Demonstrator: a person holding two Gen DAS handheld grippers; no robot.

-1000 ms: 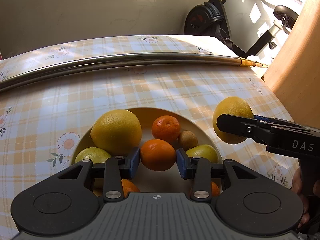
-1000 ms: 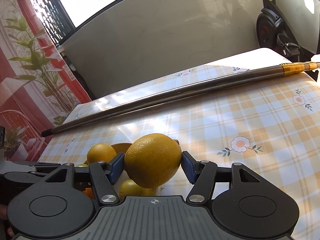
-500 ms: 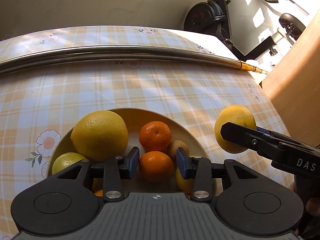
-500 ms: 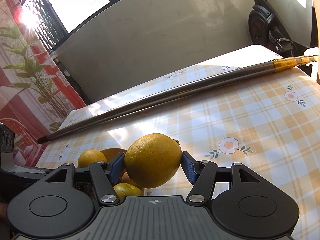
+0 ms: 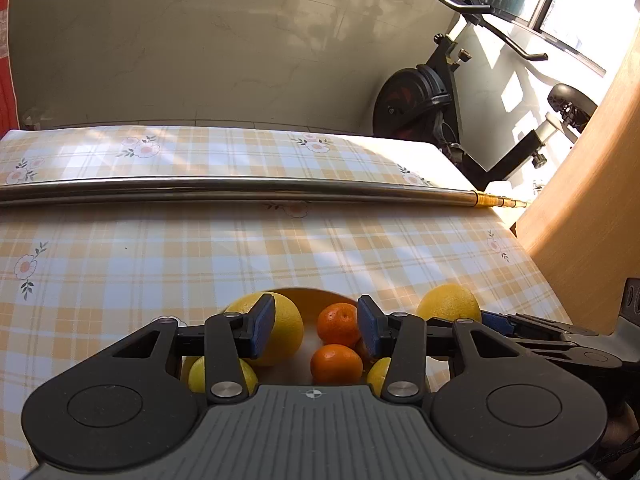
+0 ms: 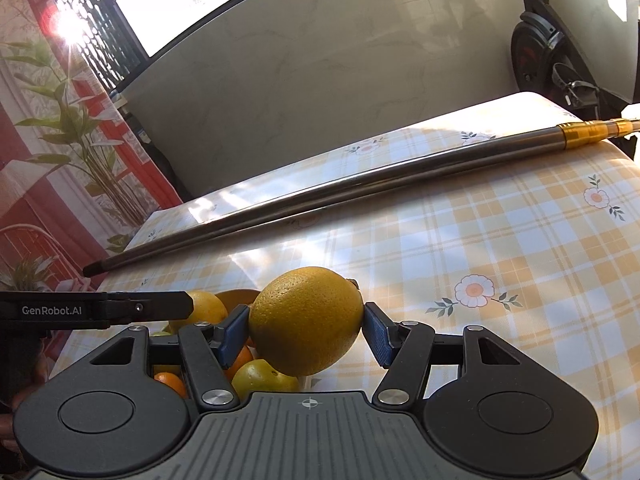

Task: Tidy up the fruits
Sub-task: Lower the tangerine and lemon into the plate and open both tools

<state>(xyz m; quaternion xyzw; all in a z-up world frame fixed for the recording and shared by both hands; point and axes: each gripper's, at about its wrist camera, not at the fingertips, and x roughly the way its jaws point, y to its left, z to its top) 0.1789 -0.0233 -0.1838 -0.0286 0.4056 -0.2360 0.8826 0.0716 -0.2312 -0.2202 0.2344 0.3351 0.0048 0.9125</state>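
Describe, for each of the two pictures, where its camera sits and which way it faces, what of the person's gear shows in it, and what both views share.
Left wrist: sits on the left gripper, facing forward over the bowl of fruit toward the wall; its own open fingers show, with the right gripper at the right edge.
Right wrist: sits on the right gripper, facing across the table; its fingers clamp a yellow citrus, with the left gripper's finger at the left edge.
Shared: the bowl, the metal pole, the checked table, the exercise bike.

Table's [image 5: 160, 264] got a yellow plaid flowery cloth on it. A long metal pole [image 5: 240, 190] lies across the far side, and the fruit bowl [image 5: 308, 294] sits near the front.
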